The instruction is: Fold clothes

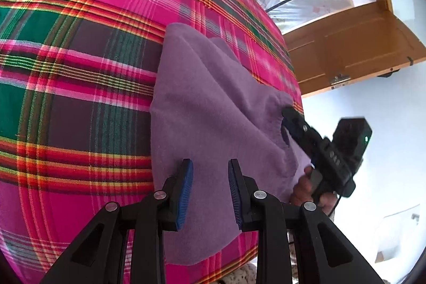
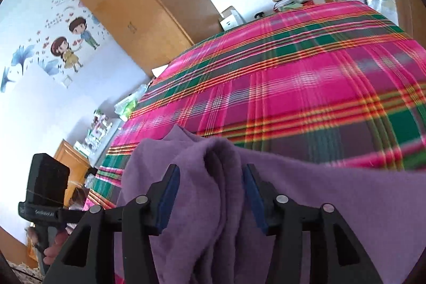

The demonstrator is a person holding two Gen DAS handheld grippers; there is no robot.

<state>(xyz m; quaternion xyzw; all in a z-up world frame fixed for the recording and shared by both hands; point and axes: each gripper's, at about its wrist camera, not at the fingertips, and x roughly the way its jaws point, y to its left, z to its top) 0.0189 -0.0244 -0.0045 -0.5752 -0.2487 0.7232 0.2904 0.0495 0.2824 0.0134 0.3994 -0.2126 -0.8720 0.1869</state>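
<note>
Right hand-held gripper (image 2: 210, 197) spread, pads either side of a bunched ridge of the purple garment (image 1: 202, 108), not pinching. Left hand-held gripper (image 1: 210, 193) part-spread above it, gripping nothing. Garment lies half-folded at the plaid bed (image 1: 80, 71) edge, likely for reach.

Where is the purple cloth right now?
The purple cloth lies on the plaid bedspread, near the bed edge closest to the wooden door. In both views it sits under and between the grippers' fingers.
</note>
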